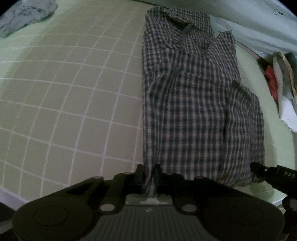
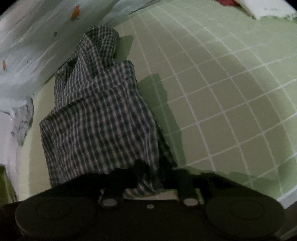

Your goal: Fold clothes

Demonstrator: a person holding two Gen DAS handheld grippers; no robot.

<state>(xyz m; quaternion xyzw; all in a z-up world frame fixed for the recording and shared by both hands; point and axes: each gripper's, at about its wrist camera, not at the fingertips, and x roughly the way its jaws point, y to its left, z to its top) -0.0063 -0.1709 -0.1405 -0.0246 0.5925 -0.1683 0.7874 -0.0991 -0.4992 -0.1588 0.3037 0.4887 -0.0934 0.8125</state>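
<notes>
Left hand-held gripper: clamped on near hem of checked shirt. Right hand-held gripper: clamped on the same hem's other corner. Shirt: folded lengthwise, collar far, on green gridded mat. Grey cloth: far left.

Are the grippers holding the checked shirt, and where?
Yes. The left gripper and right gripper each pinch the checked shirt at its near bottom hem, one at each corner.
</notes>
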